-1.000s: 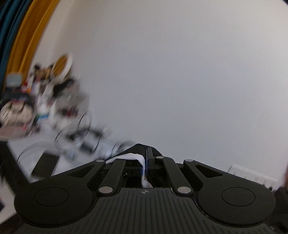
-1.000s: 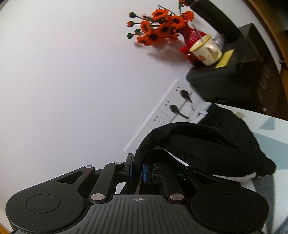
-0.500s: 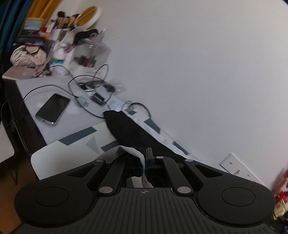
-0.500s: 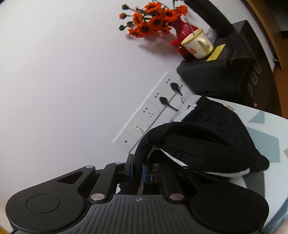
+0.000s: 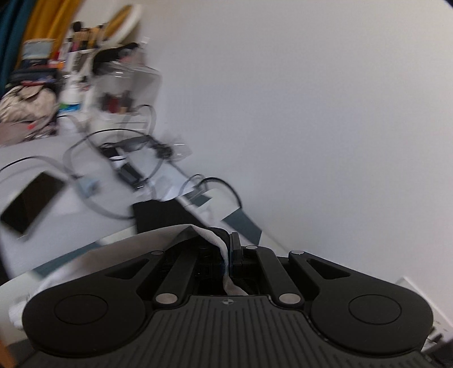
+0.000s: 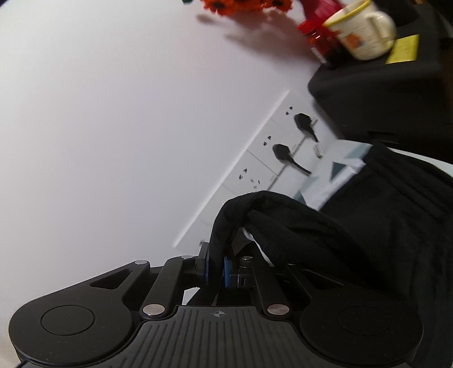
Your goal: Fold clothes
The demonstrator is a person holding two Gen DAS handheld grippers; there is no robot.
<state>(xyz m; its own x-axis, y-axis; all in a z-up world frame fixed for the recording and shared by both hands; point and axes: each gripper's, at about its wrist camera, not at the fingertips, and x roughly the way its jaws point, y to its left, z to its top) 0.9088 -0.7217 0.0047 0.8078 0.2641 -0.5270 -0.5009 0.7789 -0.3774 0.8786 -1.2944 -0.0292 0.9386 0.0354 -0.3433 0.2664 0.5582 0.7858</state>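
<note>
— What have your left fingers got?

— My left gripper (image 5: pixel 230 254) is pinched tight on a white ribbed edge of the black garment (image 5: pixel 167 215); the cloth runs forward from the closed fingers onto the patterned worktop (image 5: pixel 85 235), close to the white wall (image 5: pixel 311 113).

— And the right?

— My right gripper (image 6: pixel 216 269) is closed on a thick black fold of the same garment (image 6: pixel 354 226). The blue pads (image 6: pixel 226 271) press it from both sides, and the fabric arches up over them and spreads away to the right, with a bit of white showing underneath.

— What lies around it?

— In the left view, a phone (image 5: pixel 31 203) and tangled cables (image 5: pixel 127 158) lie beyond the cloth, blurred. In the right view, wall sockets (image 6: pixel 269 158) with two black plugs, and above them a mug (image 6: pixel 362 34) beside orange flowers (image 6: pixel 246 4) on a black box (image 6: pixel 396 93).
</note>
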